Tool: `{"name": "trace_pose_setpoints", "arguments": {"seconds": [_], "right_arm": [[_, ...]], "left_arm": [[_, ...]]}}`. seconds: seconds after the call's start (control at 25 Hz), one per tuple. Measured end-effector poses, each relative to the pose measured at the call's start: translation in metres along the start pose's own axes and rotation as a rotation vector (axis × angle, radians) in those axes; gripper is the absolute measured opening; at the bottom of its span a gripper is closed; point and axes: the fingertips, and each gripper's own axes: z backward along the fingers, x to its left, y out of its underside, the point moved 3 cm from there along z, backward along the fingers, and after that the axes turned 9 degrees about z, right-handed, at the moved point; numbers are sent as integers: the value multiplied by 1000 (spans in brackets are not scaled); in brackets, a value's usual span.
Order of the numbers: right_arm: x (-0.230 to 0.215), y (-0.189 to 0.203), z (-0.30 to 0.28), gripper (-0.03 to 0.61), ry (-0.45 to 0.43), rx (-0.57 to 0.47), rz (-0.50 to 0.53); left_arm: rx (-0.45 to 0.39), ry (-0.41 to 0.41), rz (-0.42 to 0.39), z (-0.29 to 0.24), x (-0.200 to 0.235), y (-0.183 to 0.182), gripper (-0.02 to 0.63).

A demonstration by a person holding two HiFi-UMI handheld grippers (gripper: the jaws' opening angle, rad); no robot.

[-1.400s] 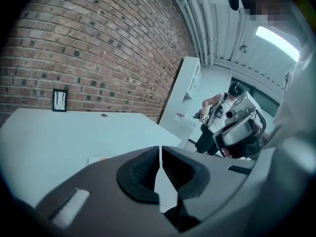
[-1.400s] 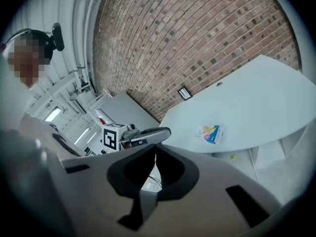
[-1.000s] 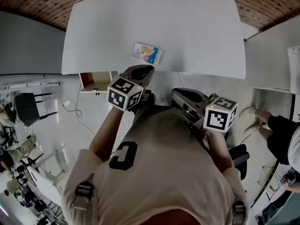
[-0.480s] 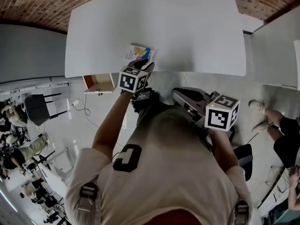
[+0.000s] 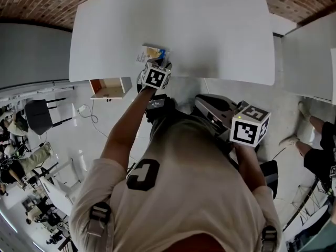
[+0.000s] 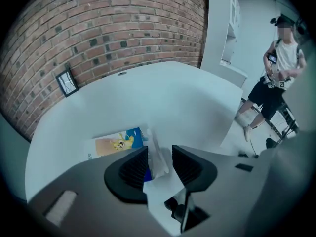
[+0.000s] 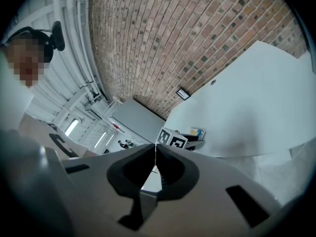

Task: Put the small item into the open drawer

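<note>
A small flat packet [image 5: 148,53] with a blue and orange print lies on the white table [image 5: 210,30] near its front edge. My left gripper [image 5: 159,63] reaches over that edge to it. In the left gripper view the packet [image 6: 116,142] lies just ahead, and its clear end stands up between the jaws of the left gripper [image 6: 159,154]. Those jaws are opening, and their pads stand apart from the packet. The open drawer [image 5: 108,88], wooden inside, hangs under the table's left front. My right gripper [image 5: 203,103] is shut and empty, held back near my body.
A brick surface runs beyond the table. A second white table [image 5: 310,56] stands at the right. A dark chair [image 5: 34,117] is at the left and a person's legs [image 5: 320,156] at the right. A small black frame [image 6: 66,83] sits on the brick.
My left gripper has moved forward from near my body to the packet at the table's edge. The right gripper has stayed where it was.
</note>
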Motion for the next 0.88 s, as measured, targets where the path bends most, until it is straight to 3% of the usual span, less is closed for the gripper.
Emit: {"name": "trace_pose_setpoints", "arguments": {"seconds": [0.2, 0.4, 0.84, 0.88], "right_arm": [[-7, 3, 4, 5, 17, -3, -10], [-8, -12, 9, 5, 26, 2, 1], [-14, -11, 11, 5, 48, -18, 9], [-13, -11, 11, 5, 49, -16, 13]], "left_arm": [[-17, 0, -36, 2, -7, -1, 149], [28, -32, -85, -4, -14, -9, 126], [48, -22, 10, -13, -5, 2, 93], [43, -28, 27, -12, -3, 2, 68]]}}
